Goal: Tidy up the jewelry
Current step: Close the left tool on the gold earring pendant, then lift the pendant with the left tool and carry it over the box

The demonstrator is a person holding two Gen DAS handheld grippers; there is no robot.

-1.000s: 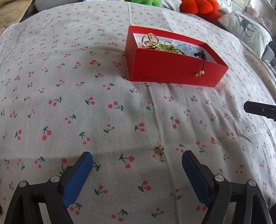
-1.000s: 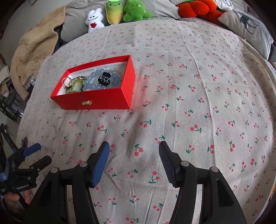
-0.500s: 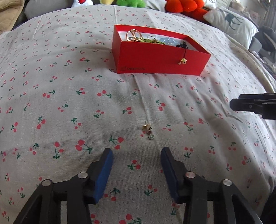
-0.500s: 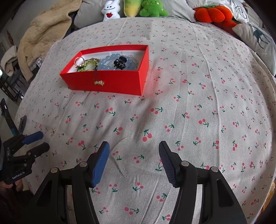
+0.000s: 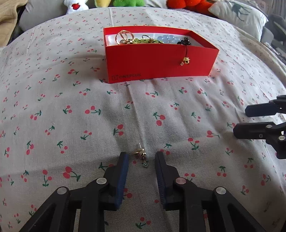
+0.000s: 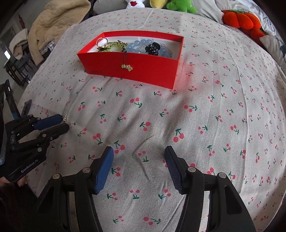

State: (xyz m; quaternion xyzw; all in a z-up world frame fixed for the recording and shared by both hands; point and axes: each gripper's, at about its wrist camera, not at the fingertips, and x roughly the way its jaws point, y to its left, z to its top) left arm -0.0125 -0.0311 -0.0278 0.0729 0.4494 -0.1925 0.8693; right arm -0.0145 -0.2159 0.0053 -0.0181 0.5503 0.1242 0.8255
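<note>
Between closing left gripper (image 5: 141,158) jaws, untouched: earring (image 5: 141,155).

A small gold earring (image 5: 141,154) lies flat on the cherry-print sheet, well apart from the open red box (image 5: 157,58) of jewelry.

A bed (image 5: 53,100) is covered by a pale sheet (image 6: 214,125) printed with small red cherries. A red open box (image 5: 160,60) filled with jewelry is set on the sheet toward the far side. A small gold earring (image 5: 142,155) lies on the sheet nearer the front, well apart from the box. Plush toys (image 6: 178,5), an orange cushion (image 6: 241,19) and a pillow (image 5: 236,16) are lined along the far edge.
</note>
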